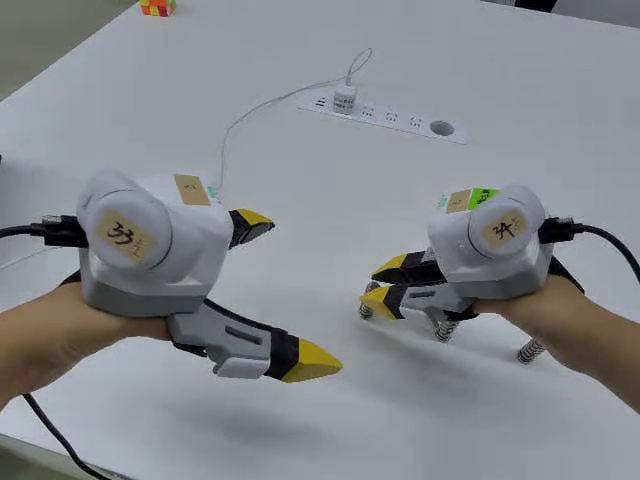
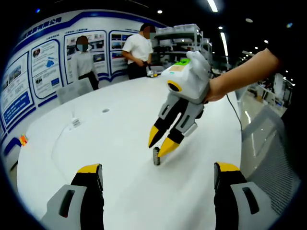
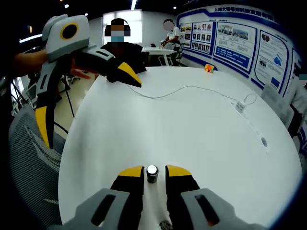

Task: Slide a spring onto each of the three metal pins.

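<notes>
Three short upright metal pins wrapped in spring coils stand on the white table (image 1: 330, 200): one (image 1: 366, 310) at my right gripper's tips, one (image 1: 445, 330) under its body, one (image 1: 530, 350) further right. My right gripper (image 1: 380, 285) points left with its jaws only narrowly open, and the first pin (image 3: 152, 173) stands between the yellow tips with a small gap on one side. A spring coil (image 3: 165, 224) shows low between its jaws. My left gripper (image 1: 285, 292) hovers wide open at the left, holding nothing, and faces the right gripper (image 2: 160, 143) and the pin (image 2: 156, 156).
A white power strip (image 1: 385, 113) with a plugged-in cable (image 1: 235, 120) lies at the far middle of the table. A coloured cube (image 1: 157, 7) sits at the far left corner. The table's near edge runs just below my hands. People stand beyond the table.
</notes>
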`<state>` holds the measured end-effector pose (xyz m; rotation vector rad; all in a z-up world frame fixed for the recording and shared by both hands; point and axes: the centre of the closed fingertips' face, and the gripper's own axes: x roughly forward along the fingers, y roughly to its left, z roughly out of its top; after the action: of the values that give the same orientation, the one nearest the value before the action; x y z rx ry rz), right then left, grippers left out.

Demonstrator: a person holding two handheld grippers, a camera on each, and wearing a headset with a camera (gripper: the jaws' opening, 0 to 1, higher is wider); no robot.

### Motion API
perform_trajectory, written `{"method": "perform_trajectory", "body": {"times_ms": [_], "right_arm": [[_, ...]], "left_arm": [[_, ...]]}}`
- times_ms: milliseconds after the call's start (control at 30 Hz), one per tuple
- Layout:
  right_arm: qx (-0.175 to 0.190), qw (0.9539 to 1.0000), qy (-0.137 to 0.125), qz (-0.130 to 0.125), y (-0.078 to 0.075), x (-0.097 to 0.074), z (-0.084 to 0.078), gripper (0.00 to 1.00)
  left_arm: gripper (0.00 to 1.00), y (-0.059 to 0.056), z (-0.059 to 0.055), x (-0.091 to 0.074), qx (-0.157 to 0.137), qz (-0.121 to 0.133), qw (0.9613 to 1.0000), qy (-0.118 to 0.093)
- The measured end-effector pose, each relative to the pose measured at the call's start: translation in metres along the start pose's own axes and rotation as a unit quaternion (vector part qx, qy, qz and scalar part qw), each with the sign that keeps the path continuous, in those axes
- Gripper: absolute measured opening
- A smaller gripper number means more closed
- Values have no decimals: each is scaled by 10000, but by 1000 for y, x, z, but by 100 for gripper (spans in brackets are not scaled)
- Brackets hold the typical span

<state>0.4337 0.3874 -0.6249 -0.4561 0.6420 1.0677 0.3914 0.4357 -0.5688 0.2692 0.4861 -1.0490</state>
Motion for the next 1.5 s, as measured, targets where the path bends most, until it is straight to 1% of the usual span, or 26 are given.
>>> {"method": "perform_trajectory", "body": {"times_ms": [133, 167, 200, 233, 267, 300, 333, 400, 433, 533, 667, 733, 767, 833, 967, 1000, 1100, 1167, 1233, 1333, 1500], "right_arm": [[46, 9998, -148, -133, -6, -13, 7, 19], [90, 9995, -209, -200, -8, -20, 8, 19], [181, 9989, -306, -293, -11, -25, 11, 20], [391, 9970, -540, -392, -13, -33, 17, 20], [486, 9958, -657, -404, -12, -40, 19, 20], [539, 9952, -702, -418, -13, -45, 18, 20], [528, 9950, -690, -483, -15, -54, 14, 20], [533, 9945, -693, -583, -17, -65, 9, 21], [544, 9940, -693, -646, -18, -74, 5, 21], [629, 9918, -726, -842, -24, -96, -5, 21], [880, 9859, -906, -1097, -33, -127, -16, 22], [900, 9845, -926, -1185, -35, -139, -22, 23], [942, 9830, -954, -1255, -37, -147, -25, 23], [1020, 9807, -996, -1342, -39, -160, -31, 24], [1067, 9779, -1022, -1479, -41, -182, -41, 26], [1101, 9762, -1042, -1551, -42, -188, -45, 27], [1221, 9736, -1102, -1583, -42, -200, -52, 27], [1239, 9726, -1096, -1631, -42, -207, -57, 28], [1250, 9722, -1095, -1652, -42, -212, -59, 29], [1298, 9705, -1185, -1652, -40, -220, -61, 30], [1279, 9705, -1171, -1674, -37, -229, -64, 34]], "left_arm": [[98, 1, 1, 0, 39, 16, 10000, 23], [98, 1, 1, 0, 46, 17, 10000, 30], [98, 1, 2, 0, 57, 19, 10000, 31], [98, 1, 2, 0, 77, 21, 10000, 42], [98, 0, 2, 1, 86, 19, 9999, 58], [98, 0, 3, 1, 94, 9, 9999, 62], [97, -1, 5, 2, 112, -17, 9999, 57], [98, -2, 7, 3, 131, -26, 9999, 42], [98, -1, 10, 4, 130, -36, 9999, 25], [97, 0, 15, 5, 63, -24, 10000, -48], [98, -4, 25, 4, 87, -109, 9998, -131], [99, -7, 28, 4, 118, -147, 9997, -143], [99, -8, 30, 4, 152, -183, 9996, -159], [100, -10, 31, 4, 166, -205, 9995, -158], [100, -8, 31, 4, 137, -176, 9997, -118], [100, -8, 32, 4, 86, -162, 9997, -159], [100, -6, 37, 4, 2, -127, 9996, -258], [100, -6, 40, 2, -22, -106, 9994, -328], [100, -6, 41, 2, -23, -96, 9993, -349], [100, -7, 44, -1, -13, -119, 9991, -398], [100, -10, 42, -3, 23, -151, 9991, -399]]}}
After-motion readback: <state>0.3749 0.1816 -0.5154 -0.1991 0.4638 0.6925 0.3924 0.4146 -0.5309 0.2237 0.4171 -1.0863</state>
